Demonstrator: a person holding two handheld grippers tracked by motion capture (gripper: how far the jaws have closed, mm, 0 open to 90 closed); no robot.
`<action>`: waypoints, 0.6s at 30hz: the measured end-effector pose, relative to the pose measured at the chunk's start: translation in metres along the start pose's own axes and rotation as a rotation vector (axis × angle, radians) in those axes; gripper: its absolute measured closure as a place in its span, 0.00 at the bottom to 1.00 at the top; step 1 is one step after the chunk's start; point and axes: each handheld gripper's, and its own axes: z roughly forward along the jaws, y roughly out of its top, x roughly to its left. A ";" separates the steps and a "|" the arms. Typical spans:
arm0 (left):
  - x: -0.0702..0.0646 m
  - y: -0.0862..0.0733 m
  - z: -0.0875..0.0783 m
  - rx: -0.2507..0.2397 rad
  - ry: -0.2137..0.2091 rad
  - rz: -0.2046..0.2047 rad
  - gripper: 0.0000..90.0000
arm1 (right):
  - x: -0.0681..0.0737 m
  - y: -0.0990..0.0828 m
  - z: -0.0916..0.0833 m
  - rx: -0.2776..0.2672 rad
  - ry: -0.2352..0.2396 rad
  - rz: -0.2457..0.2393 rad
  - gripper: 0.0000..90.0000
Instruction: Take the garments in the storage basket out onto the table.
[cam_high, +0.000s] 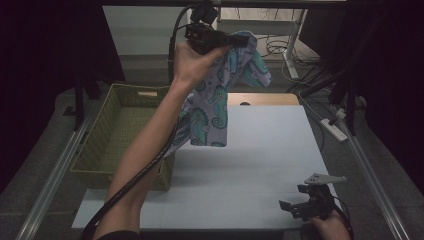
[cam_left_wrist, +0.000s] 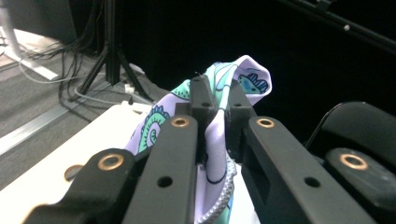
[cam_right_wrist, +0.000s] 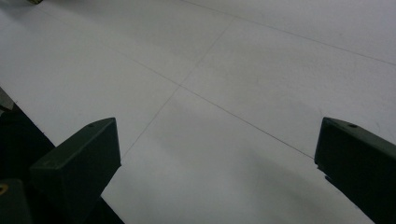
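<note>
High view: my left gripper (cam_high: 239, 40) is raised high above the far half of the table, at about twelve o'clock in the picture, with my bare forearm rising to it from the bottom edge at seven o'clock. Its jaws are clamped tight on a patterned cloth (cam_high: 210, 112), pale lilac with teal seahorse shapes, which hangs down from the jaws in loose folds, clear of the white table (cam_high: 260, 165). One fold bulges out past the jaws toward one o'clock. A woven green basket (cam_high: 107, 135) stands on the table's left side, at about nine o'clock, just beside the hanging cloth's lower edge. My right gripper (cam_high: 292, 207) rests low near the table's near right corner, at about five o'clock, well apart from the cloth. In the left gripper view, the two black jaws meet with the cloth (cam_left_wrist: 212, 140) pinched between them, and a white braided cord (cam_left_wrist: 219, 200) shows among the folds below. In the right gripper view, my jaws stand wide apart with bare white table surface (cam_right_wrist: 210, 116) between them.
</note>
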 end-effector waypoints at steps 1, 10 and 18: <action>-0.001 0.003 0.003 -0.003 -0.004 0.001 0.94 | 0.000 0.000 0.000 0.002 0.001 0.001 0.00; -0.013 0.022 0.023 -0.022 -0.037 0.016 0.94 | 0.000 0.000 0.000 0.003 0.007 0.004 0.00; -0.027 0.043 0.030 -0.067 -0.075 0.046 0.94 | 0.000 0.000 0.000 0.003 0.004 0.004 0.00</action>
